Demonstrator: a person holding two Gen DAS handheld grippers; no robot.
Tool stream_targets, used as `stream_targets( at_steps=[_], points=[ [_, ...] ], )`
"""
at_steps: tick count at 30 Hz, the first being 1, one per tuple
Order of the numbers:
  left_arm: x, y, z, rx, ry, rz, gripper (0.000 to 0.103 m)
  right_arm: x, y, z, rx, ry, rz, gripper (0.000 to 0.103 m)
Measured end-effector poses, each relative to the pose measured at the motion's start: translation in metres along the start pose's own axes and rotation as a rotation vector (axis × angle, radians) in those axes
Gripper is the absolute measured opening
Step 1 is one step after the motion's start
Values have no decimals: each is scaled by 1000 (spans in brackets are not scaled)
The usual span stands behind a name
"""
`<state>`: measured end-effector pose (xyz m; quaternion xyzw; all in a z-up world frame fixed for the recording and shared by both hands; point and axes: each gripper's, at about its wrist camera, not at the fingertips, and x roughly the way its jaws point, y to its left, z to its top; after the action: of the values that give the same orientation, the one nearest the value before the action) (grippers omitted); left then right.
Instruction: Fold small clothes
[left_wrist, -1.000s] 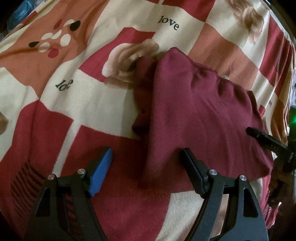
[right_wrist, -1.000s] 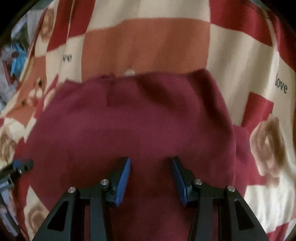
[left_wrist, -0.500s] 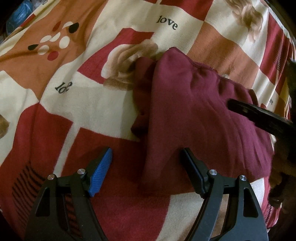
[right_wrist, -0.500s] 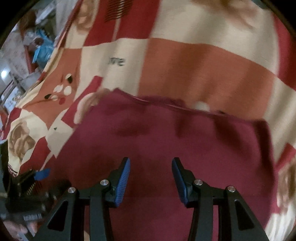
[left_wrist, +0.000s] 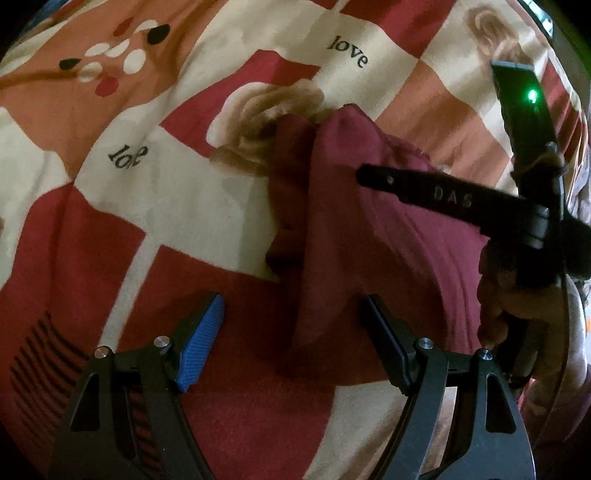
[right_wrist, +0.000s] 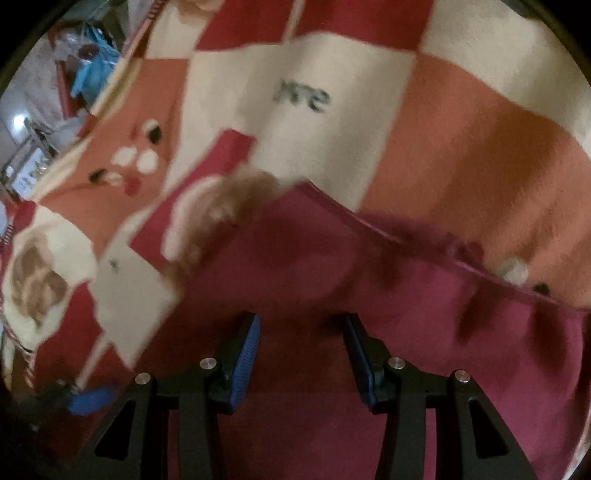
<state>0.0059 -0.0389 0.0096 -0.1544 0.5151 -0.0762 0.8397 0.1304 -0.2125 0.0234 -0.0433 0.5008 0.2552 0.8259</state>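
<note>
Maroon garment (left_wrist: 373, 236) half-folded on checked bedspread (left_wrist: 177, 206), right tongs (right_wrist: 300, 354) newly swung over its middle, left tongs (left_wrist: 291, 332) straddling near edge, both spread, next fold pending.

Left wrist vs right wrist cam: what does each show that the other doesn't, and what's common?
Left wrist only: the right tool's body with its green LED, the hand gripping it, and two sharp "love" prints on the blanket.

Right wrist only: room clutter past the blanket edge; the image is motion-blurred.

Both: the maroon garment on the checked blanket, the rose print by its corner, and each view's own tool, left tool and right tool, open and empty.
</note>
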Motion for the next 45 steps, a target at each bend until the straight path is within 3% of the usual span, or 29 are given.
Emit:
stream_targets(
  at_steps=[2, 4, 6, 9, 13, 14, 16, 18, 19, 22, 25, 31, 33, 35, 36, 37, 38, 39, 45],
  points=[
    [0, 2, 0, -15, -7, -7, 78, 2, 11, 5, -20, 0, 10, 48],
    [0, 1, 0, -10, -7, -6, 78, 6, 23, 11, -39, -2, 17, 63],
    [1, 0, -1, -4, -10, -1, 78, 14, 35, 18, -61, 5, 9, 68],
    [2, -1, -1, -7, -16, 2, 78, 34, 46, 25, -74, 42, 0, 68],
    [5, -4, 1, -4, -31, 11, 78, 59, 57, 29, -126, 72, -72, 68],
    [5, -5, 2, 2, -36, 15, 78, 58, 55, 29, -124, 56, -72, 64],
    [6, -9, 3, 11, -51, 19, 78, 52, 46, 28, -102, 24, -58, 35],
    [7, -12, 3, 19, -65, 13, 78, 42, 39, 26, -88, -1, -15, 19],
    [8, -15, 4, 24, -70, 1, 78, 35, 35, 23, -83, -18, -7, 16],
    [13, -23, 4, 44, -73, -56, 78, 4, 18, 17, -43, -88, 48, 14],
    [11, -30, 4, 63, -87, -170, 60, -15, 5, 11, -7, -113, 81, 14],
    [-6, -42, 3, 119, -168, -254, 36, -21, -8, 16, 69, -115, 130, 14],
    [-12, -48, 5, 147, -191, -263, 34, -28, -17, 17, 106, -119, 151, 14],
    [-13, -53, 6, 172, -200, -267, 34, -29, -15, 21, 117, -113, 157, 19],
    [-13, -55, 7, 178, -202, -264, 34, -27, -12, 22, 111, -106, 158, 32],
    [-13, -52, 7, 185, -202, -259, 34, -25, -7, 24, 100, -88, 156, 57],
    [-12, -52, 8, 190, -202, -254, 34, -25, -6, 24, 93, -76, 153, 66],
    [-12, -52, 6, 192, -202, -252, 34, -23, 0, 26, 79, -64, 152, 70],
    [-16, -57, 4, 208, -200, -232, 34, 12, 22, 29, 9, 51, 87, 69]
  ],
)
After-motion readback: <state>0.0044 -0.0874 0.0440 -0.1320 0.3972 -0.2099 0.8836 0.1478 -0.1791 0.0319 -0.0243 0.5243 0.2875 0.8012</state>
